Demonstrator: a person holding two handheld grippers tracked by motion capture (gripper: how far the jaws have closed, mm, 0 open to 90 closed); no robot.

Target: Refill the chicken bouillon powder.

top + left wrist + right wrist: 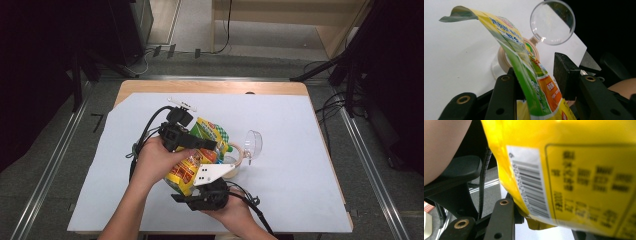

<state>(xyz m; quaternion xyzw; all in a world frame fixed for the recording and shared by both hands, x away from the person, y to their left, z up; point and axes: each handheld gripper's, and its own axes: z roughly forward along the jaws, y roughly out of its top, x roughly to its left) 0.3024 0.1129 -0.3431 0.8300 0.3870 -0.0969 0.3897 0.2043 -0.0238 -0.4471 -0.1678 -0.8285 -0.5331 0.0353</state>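
Note:
A yellow and green snack bag (210, 131) is held above the table between both grippers. My left gripper (200, 143) comes in from the left and is shut on the bag's upper part (511, 35); the bag presses on one jaw and meets the other near its base. My right gripper (195, 189) reaches in from below, close to the person. In the right gripper view the bag's yellow barcode side (586, 170) sits between the jaws of my right gripper (541, 220), against the jaw on the left.
A beige tape roll (239, 156) lies just right of the bag, with a clear plastic scoop (253, 142) beside it. Both lie beyond the jaws in the left gripper view: the roll (502, 58) and the scoop (552, 22). A white sheet (290, 175) covers the wooden table.

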